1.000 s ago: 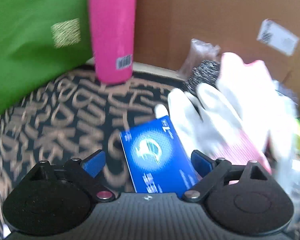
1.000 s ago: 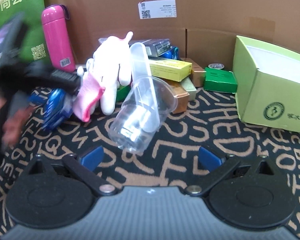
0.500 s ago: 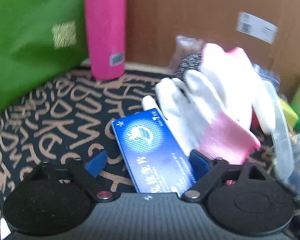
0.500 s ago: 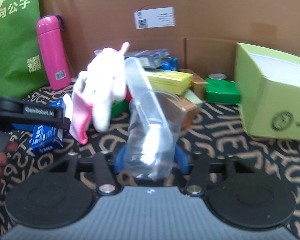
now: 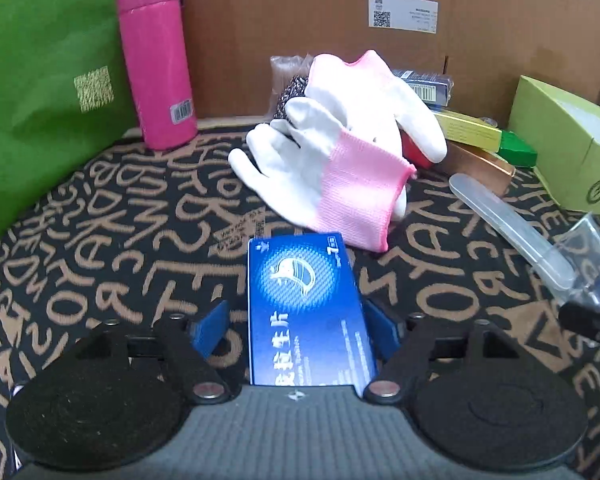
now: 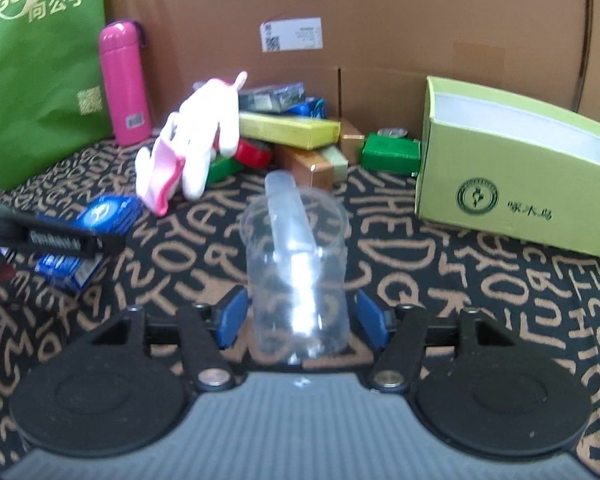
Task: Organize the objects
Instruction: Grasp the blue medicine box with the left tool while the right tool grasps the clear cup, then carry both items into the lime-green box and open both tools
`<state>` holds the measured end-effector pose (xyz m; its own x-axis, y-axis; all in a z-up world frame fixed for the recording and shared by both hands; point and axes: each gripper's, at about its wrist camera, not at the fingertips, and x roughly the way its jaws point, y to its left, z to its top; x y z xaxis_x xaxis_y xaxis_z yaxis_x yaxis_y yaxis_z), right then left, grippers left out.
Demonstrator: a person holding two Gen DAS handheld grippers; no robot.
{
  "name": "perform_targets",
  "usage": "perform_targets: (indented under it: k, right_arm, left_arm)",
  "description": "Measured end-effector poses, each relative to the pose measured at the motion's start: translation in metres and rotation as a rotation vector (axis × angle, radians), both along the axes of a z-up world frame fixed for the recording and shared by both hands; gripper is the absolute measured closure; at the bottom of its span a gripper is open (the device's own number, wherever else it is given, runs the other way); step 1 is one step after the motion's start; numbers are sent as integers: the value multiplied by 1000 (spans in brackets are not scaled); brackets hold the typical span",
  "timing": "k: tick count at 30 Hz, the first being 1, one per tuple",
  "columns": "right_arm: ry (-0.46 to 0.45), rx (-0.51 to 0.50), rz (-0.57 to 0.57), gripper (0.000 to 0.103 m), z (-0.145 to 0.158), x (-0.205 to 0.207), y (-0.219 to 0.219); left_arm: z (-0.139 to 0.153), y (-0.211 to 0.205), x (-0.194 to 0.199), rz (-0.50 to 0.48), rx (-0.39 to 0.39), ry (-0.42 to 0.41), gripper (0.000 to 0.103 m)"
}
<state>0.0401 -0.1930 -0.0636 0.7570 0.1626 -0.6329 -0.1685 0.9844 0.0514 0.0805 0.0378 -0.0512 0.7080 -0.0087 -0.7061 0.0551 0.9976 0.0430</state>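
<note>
A blue medicine box [image 5: 306,308] lies between the fingers of my left gripper [image 5: 296,326]; a gap shows at the left pad, so the grip is unclear. It also shows in the right wrist view [image 6: 88,236]. My right gripper [image 6: 300,314] brackets a clear plastic cup [image 6: 298,276] with a clear tube in it; the pads stand close beside its sides. White and pink gloves [image 5: 340,152] lie on the pile behind the blue box.
A pink bottle [image 5: 156,56] and green bag [image 5: 40,80] stand at the back left. A pile of small boxes [image 6: 300,136] sits against the cardboard wall [image 6: 380,20]. An open light green box [image 6: 516,168] stands at the right. The patterned mat [image 6: 460,280] covers the table.
My right gripper moved up to the clear cup and narrowed around it. My left gripper turned right, squared up over the blue box and narrowed around it.
</note>
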Motion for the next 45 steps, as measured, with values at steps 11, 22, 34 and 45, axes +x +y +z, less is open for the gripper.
perform_targets:
  k: [11, 22, 34, 45]
  right_arm:
    - [-53, 47, 23, 58, 27, -39, -17]
    - [-281, 19, -141, 58, 93, -29, -77]
    - [-185, -20, -346, 58, 86, 83, -202]
    - [-51, -85, -330, 24, 34, 135, -231]
  left_arm:
    - [17, -1, -26, -131, -135, -22, 42]
    - [117, -91, -11, -369, -294, -255, 42]
    - [104, -247, 105, -418, -286, -204, 42]
    - [71, -266, 146, -429, -371, -91, 12]
